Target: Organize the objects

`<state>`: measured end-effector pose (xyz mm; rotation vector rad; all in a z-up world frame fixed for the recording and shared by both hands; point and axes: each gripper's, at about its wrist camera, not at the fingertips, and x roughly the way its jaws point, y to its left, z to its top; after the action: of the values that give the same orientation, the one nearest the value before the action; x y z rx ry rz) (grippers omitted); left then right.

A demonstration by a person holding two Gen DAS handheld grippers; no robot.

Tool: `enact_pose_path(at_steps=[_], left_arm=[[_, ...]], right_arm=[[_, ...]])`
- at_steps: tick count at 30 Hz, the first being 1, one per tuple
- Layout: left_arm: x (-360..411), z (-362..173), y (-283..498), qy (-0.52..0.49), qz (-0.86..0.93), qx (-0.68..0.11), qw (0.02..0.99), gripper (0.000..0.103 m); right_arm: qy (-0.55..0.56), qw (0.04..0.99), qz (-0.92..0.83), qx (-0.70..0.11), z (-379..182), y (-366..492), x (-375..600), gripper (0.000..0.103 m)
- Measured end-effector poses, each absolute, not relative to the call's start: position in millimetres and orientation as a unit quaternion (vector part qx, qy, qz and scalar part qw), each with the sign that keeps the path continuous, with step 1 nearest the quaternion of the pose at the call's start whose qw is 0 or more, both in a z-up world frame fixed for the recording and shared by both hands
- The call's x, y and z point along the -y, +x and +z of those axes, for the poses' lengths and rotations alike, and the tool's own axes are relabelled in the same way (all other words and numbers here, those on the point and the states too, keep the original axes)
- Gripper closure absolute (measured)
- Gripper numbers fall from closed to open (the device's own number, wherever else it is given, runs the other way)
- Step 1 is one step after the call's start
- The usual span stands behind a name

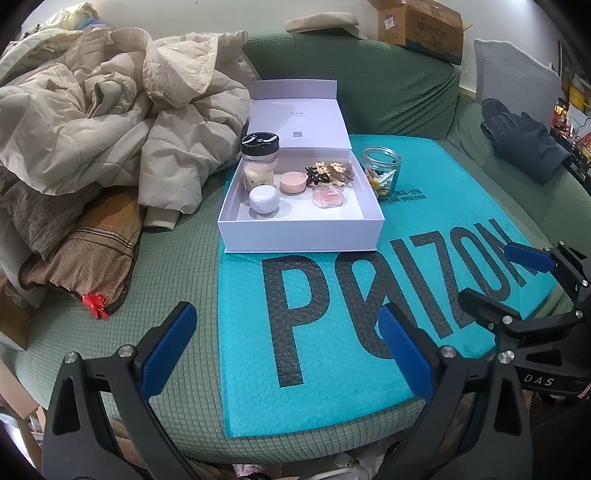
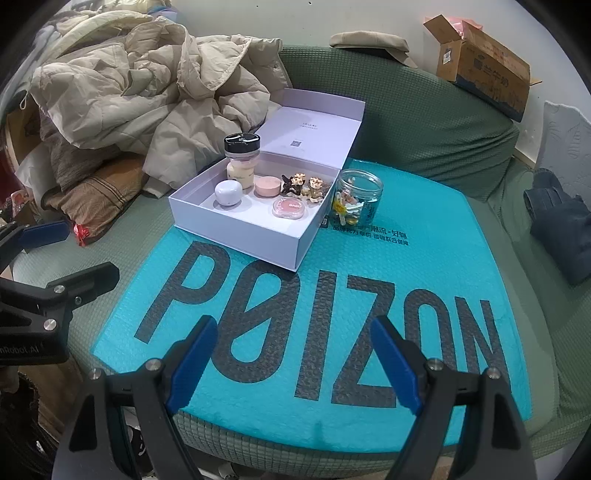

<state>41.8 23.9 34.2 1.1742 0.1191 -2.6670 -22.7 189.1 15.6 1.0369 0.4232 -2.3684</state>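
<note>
Beige puffer jacket [image 1: 122, 110] heaped on green sofa [image 1: 177, 295] (left side); cardboard box [image 2: 484, 66] on backrest.

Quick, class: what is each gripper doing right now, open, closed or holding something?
Left gripper: open, holding nothing.
Right gripper: open, holding nothing.

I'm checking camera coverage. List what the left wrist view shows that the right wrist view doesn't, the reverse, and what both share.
Only the left wrist view: the right hand-held gripper from the side, open and empty, and shelves of goods at the far right.

Only the right wrist view: the left hand-held gripper from the side, also open and empty.

Both: the open white box holding small jars, a pink compact and hair clips; the glass jar beside it; the teal mailer; the beige jacket; the cardboard box.
</note>
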Motion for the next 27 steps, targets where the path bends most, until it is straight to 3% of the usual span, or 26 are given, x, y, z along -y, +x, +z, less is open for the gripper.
enact_pose_path(at_steps=[27], left_arm=[[-24.5,24.4,39.3,0.423,-0.898,-0.034,0.116,0.004]], right_arm=[[0.392,0.259,-0.867,-0.165,8.5,-22.4,-187.0,0.017]])
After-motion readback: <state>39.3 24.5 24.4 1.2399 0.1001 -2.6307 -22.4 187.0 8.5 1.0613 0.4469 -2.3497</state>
